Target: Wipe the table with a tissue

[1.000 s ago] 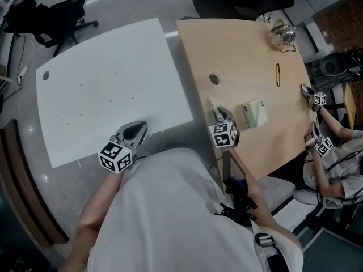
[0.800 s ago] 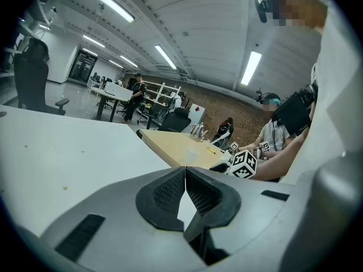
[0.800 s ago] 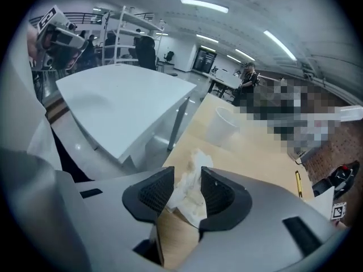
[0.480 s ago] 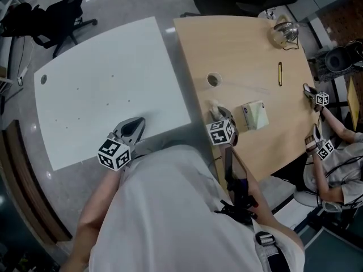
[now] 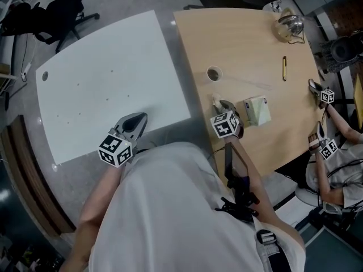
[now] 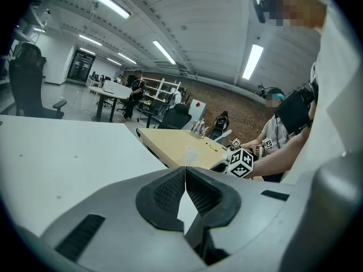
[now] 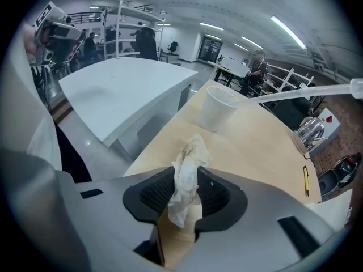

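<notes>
Tissue (image 7: 190, 152), crumpled and faintly soiled, stands between the pads of the right hand-held gripper (image 7: 185, 177). Its jaws have just been opening and now gape wide, so the grip looks released. It sits low over the wood table (image 5: 255, 50), near that table's lower left edge, with the tissue box (image 5: 256, 111) just right and a cup (image 5: 214, 73) above. The left hand-held gripper (image 6: 185, 174) is closed on nothing, hovering at the lower edge of the white table (image 5: 102, 84). The stain suggests some wiping is done. Small specks on the white table hint that more may remain, and the tissue may need regripping.
</notes>
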